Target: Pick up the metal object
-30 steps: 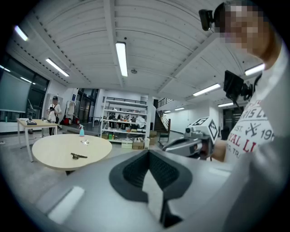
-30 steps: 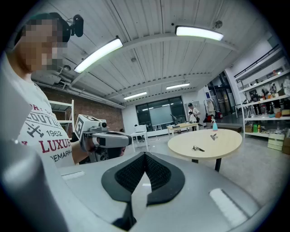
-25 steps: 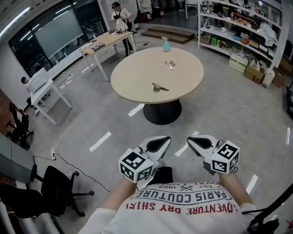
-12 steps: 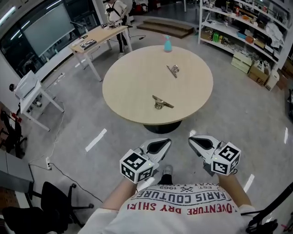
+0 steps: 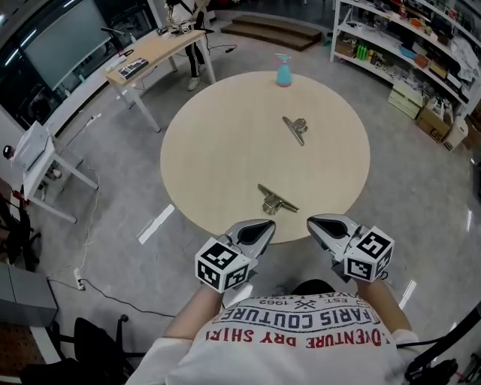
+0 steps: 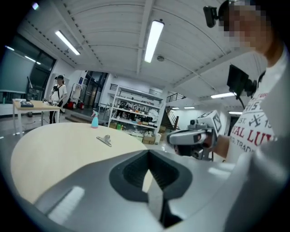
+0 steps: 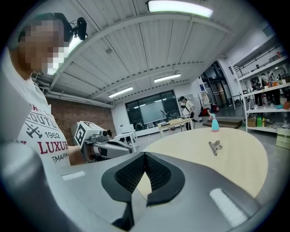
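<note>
Two metal clips lie on the round wooden table (image 5: pixel 218 150). The nearer clip (image 5: pixel 276 201) sits close to the table's front edge, and the farther clip (image 5: pixel 295 128) lies past the middle. My left gripper (image 5: pixel 263 227) and right gripper (image 5: pixel 317 223) hover side by side at that front edge, both shut and empty, just short of the nearer clip. The left gripper view shows its shut jaws, the farther clip (image 6: pixel 104 140) and the right gripper (image 6: pixel 192 136). From the right gripper view I see the farther clip (image 7: pixel 214 146) and the left gripper (image 7: pixel 102 146). The nearer clip is hidden in both gripper views.
A blue spray bottle (image 5: pixel 283 71) stands at the table's far edge. A wooden desk (image 5: pixel 154 53) with a person (image 5: pixel 180 11) behind it is at the back left. Loaded shelves (image 5: pixel 421 53) line the right. A white side table (image 5: pixel 34 150) stands at the left.
The table has come much closer in the head view; both grippers now sit at its front edge instead of over the floor. Their jaws have stayed shut.
</note>
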Action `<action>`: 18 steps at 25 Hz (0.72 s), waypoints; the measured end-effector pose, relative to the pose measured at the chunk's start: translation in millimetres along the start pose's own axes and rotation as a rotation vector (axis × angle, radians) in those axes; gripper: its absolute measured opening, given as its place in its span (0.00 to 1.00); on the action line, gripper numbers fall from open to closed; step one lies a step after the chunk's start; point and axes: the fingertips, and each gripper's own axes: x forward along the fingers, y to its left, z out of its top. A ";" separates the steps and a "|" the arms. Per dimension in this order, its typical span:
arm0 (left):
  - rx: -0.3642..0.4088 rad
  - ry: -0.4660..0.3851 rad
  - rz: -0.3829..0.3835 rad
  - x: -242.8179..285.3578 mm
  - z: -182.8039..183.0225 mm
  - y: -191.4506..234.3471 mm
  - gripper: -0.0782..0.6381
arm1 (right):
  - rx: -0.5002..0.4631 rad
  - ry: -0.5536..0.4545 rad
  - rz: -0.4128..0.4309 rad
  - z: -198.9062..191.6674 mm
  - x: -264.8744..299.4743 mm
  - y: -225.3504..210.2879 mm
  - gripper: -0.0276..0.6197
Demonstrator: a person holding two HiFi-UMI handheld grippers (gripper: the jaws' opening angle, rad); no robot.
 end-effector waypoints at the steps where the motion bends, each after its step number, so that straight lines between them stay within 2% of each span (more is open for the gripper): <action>1: -0.005 0.004 -0.004 6.0 0.4 3.5 0.11 | 0.003 0.002 0.004 1.1 3.2 -6.0 0.05; 4: -0.010 0.019 0.003 20.8 1.1 13.6 0.11 | 0.011 0.002 0.010 7.5 9.9 -27.4 0.05; 7: -0.055 0.032 0.013 29.5 -0.4 25.6 0.11 | 0.021 0.003 0.015 14.8 16.5 -45.9 0.05; 10: -0.042 0.049 0.024 37.9 -1.2 39.0 0.11 | 0.028 0.003 0.032 19.7 25.0 -58.6 0.05; 14: -0.045 0.099 0.041 59.5 -24.0 60.6 0.12 | 0.061 0.042 0.042 8.0 34.8 -79.7 0.05; 18: -0.021 0.174 0.077 81.1 -53.3 80.6 0.36 | 0.075 0.058 0.039 3.3 38.2 -93.2 0.05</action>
